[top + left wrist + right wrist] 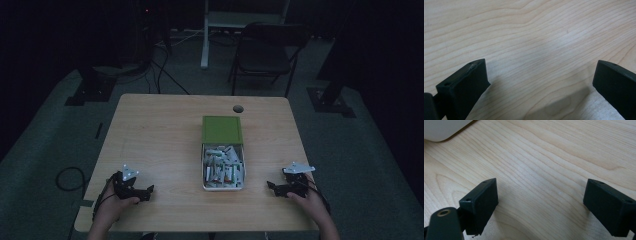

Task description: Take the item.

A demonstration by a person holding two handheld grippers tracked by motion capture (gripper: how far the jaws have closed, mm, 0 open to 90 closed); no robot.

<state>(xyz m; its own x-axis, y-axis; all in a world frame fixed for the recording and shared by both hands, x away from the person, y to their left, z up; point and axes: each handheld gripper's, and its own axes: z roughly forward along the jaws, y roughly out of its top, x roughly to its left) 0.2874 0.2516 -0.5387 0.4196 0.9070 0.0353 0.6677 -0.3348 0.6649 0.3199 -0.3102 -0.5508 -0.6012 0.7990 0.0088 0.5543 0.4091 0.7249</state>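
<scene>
Left hand [112,206]: comes in at the near left edge of the table and holds the left gripper.
Left gripper [148,193]: rests low over the near left part of the table, pointing right toward the tin. In the left gripper view [540,82] its two black jaws stand wide apart with only bare wood grain between them; it holds nothing.
Right hand [312,205]: enters at the near right corner and holds the right gripper.
Right gripper [271,186]: sits at the near right of the table, pointing left toward the tin and well apart from it. In the right gripper view [540,202] its jaws are spread wide over bare wood, with nothing gripped.
Grey plates: a grey three-cornered plate tops each gripper in the high view.
Tin [241,172]: a pale oblong box, open, in the middle of the table between the two grippers, a little nearer the right one. A pale rounded corner, apparently this tin's, shows at the far left of the right gripper view [441,130].
Contents [222,167]: a loose heap of small white and green pieces fills the tin; what they are is too small to tell.
Lid [222,130]: green, square, lying flat just beyond the tin and touching its far end.
Table [160,135]: light wood, with a round cable hole [238,108] near its far edge.
Chair [267,52]: dark folding chair on the floor beyond the far right of the table.
</scene>
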